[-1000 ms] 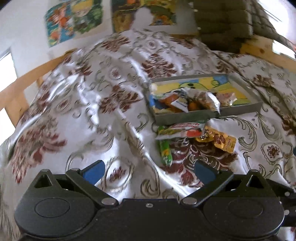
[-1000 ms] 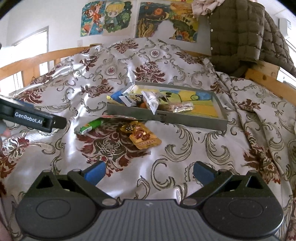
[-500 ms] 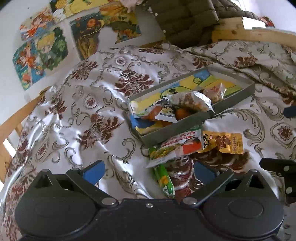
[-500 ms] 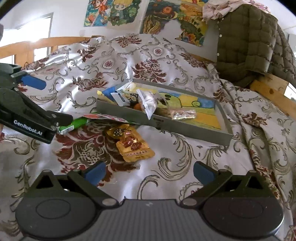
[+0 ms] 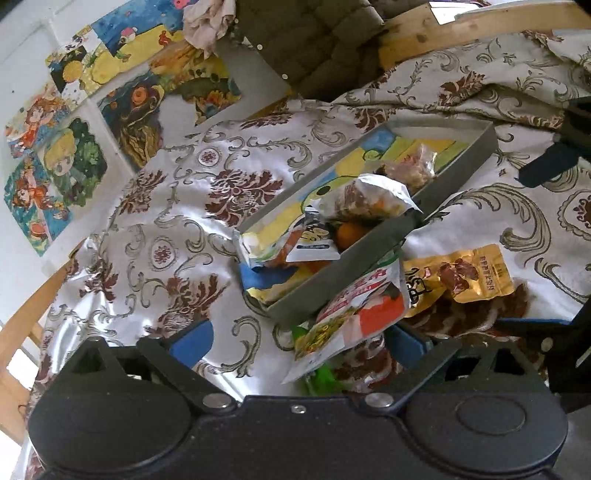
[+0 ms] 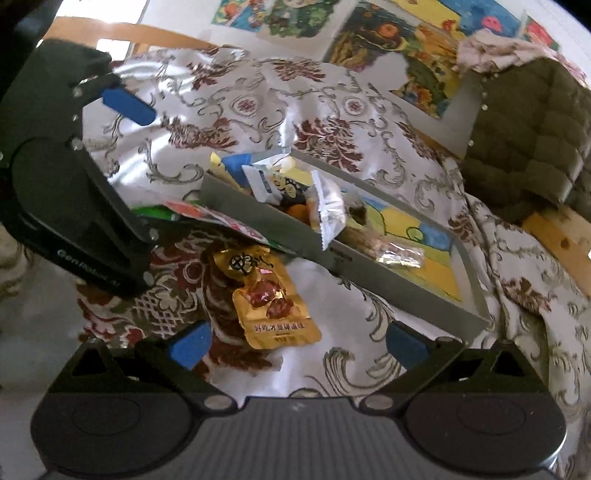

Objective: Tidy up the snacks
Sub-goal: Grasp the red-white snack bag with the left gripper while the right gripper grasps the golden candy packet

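A shallow grey tray point(image 5: 354, 266) point(image 6: 369, 273) on the bed holds several snack packets and orange fruit. In front of it lie a red, white and yellow packet point(image 5: 354, 314) point(image 6: 221, 221), a green packet point(image 5: 317, 373) point(image 6: 155, 212) partly under it, and a golden packet point(image 5: 465, 273) point(image 6: 273, 302). My left gripper point(image 5: 298, 343) hangs low over the red and white packet, which lies between its jaws. The jaws are closing, and the pads are clear of the packet. My right gripper point(image 6: 297, 347) stands open with the golden packet's near end between its fingers, untouched.
A crumpled satin bedspread point(image 5: 177, 206) with brown flower patterns covers the bed. A wooden bed frame point(image 5: 461, 33) runs behind, with an olive quilted jacket point(image 6: 528, 140) draped on it. Cartoon posters point(image 5: 55, 173) hang on the wall. The left gripper's fingers point(image 6: 127, 101) reach in beside the right one.
Both grippers have come down and forward towards the loose packets and rolled, tilting both views. The red and white packet now lies between the left fingers, the golden one between the right.
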